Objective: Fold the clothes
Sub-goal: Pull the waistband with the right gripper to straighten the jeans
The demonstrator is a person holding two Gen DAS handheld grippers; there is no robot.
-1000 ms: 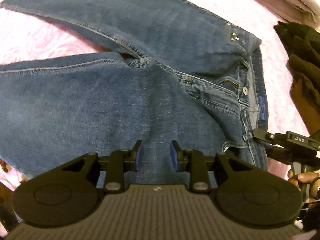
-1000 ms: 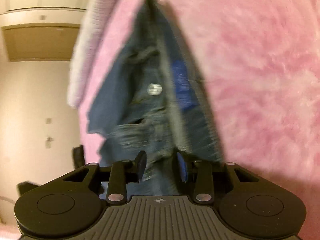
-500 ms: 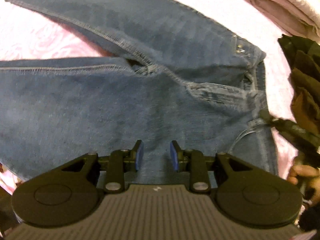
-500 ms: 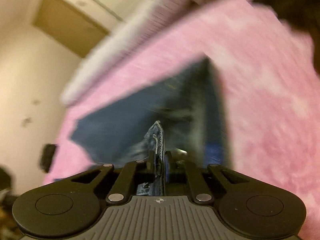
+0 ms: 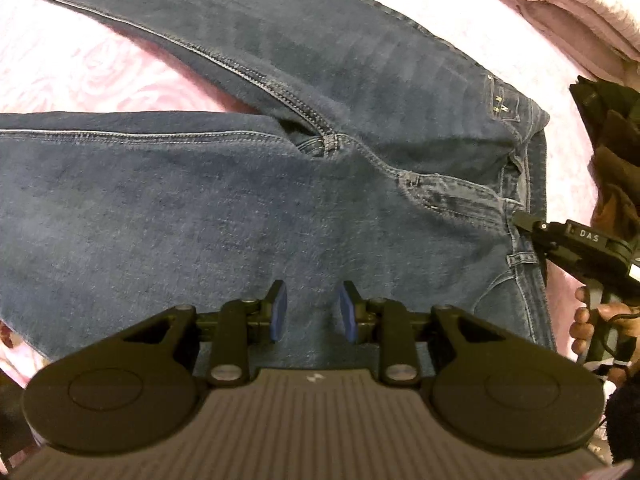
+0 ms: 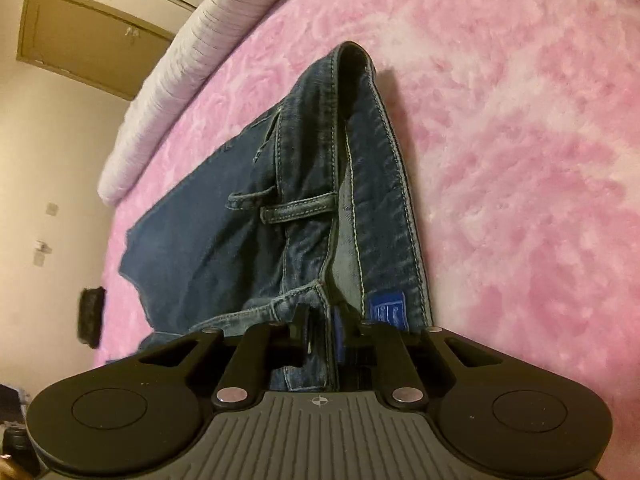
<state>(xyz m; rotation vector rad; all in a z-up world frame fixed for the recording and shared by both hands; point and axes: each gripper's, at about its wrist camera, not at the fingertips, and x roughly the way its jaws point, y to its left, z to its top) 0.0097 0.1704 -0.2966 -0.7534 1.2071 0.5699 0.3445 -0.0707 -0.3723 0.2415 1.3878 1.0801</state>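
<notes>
A pair of blue jeans (image 5: 280, 208) lies spread on the pink fluffy blanket (image 5: 96, 80), both legs running left and the waistband at the right. My left gripper (image 5: 310, 312) hovers open over the near leg, with nothing between its blue pads. In the right wrist view the jeans' waistband (image 6: 320, 216) stands up as a ridge, and my right gripper (image 6: 323, 334) is shut on its near end, beside the blue label (image 6: 387, 309). The same right gripper (image 5: 520, 218) shows in the left wrist view at the waistband's front edge, held by a hand (image 5: 588, 320).
Folded pale pink bedding (image 5: 572, 12) lies at the far right, and a dark garment (image 5: 612, 136) sits beside the waistband. In the right wrist view a white ribbed cushion (image 6: 168, 92) lines the blanket's far edge, with a wall and a wooden door (image 6: 84, 36) beyond.
My right gripper closed on the waistband and has drawn it up into a ridge; the fly and button are now covered. The left gripper stayed open above the near leg.
</notes>
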